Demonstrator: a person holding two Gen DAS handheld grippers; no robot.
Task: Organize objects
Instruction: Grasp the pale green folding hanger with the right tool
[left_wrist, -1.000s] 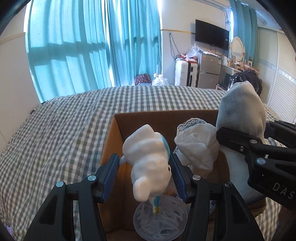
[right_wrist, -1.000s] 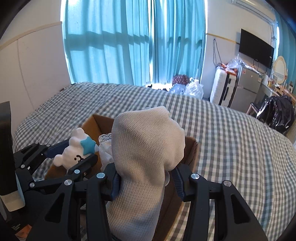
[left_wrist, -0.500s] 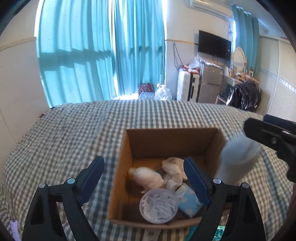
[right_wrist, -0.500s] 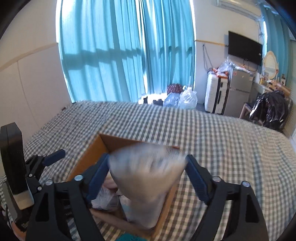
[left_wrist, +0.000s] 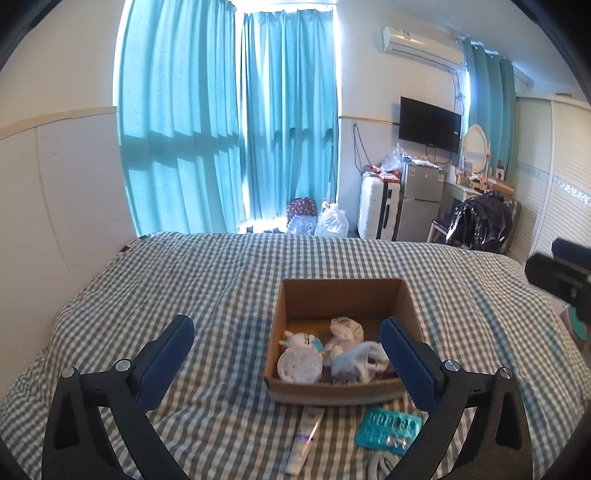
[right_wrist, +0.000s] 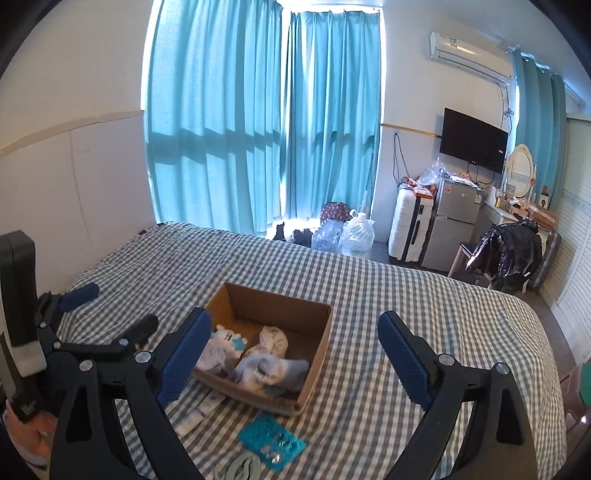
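Both grippers are hanging above the checkered bed (left_wrist: 221, 288) with nothing in them: left gripper (left_wrist: 286, 350) has its jaws spread wide, and the right gripper (right_wrist: 293, 349) is the same. The cardboard box (left_wrist: 341, 295) sits on the bed holding a white plush toy (left_wrist: 299, 339), a round clear container (left_wrist: 299, 365), a bunched white cloth (left_wrist: 345, 328) and a pale blue sock (left_wrist: 356, 363). Just in front of the box lie a white tube (left_wrist: 304, 441) and a teal blister pack (left_wrist: 388, 426).
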